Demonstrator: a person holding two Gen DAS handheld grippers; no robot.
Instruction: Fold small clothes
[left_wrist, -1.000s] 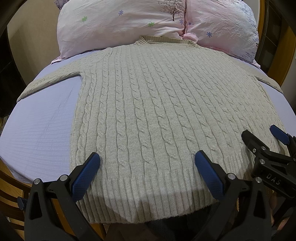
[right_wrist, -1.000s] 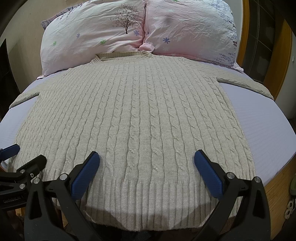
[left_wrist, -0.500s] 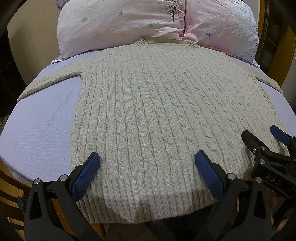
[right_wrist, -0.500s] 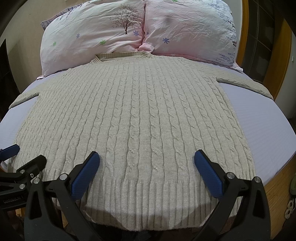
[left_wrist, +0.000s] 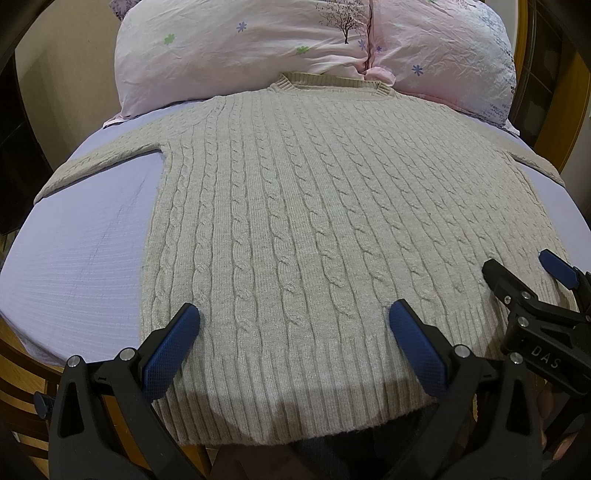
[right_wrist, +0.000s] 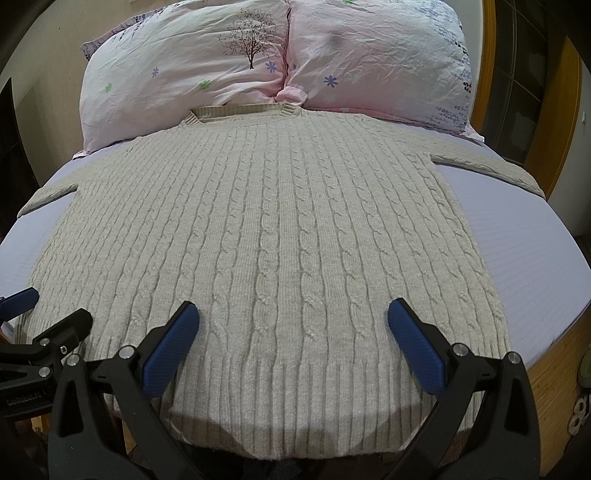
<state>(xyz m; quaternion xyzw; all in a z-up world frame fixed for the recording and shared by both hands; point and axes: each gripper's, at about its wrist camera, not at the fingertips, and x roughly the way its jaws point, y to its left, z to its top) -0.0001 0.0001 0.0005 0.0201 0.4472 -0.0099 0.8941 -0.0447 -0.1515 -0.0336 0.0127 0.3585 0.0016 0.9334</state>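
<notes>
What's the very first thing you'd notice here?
A big beige cable-knit sweater lies flat across the lilac bedsheet, collar toward two pink flowered pillows at the head. Near its ribbed hem, the left gripper and right gripper both hover open, blue pads wide apart.

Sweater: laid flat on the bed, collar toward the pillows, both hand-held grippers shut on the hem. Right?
Not quite: neither is shut. The left hand-held gripper and right hand-held gripper are open above the sweater, as both wrist views show. The rest holds.

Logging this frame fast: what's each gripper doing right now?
Left gripper: open, holding nothing, over the sweater hem.
Right gripper: open, holding nothing, over the hem.
</notes>
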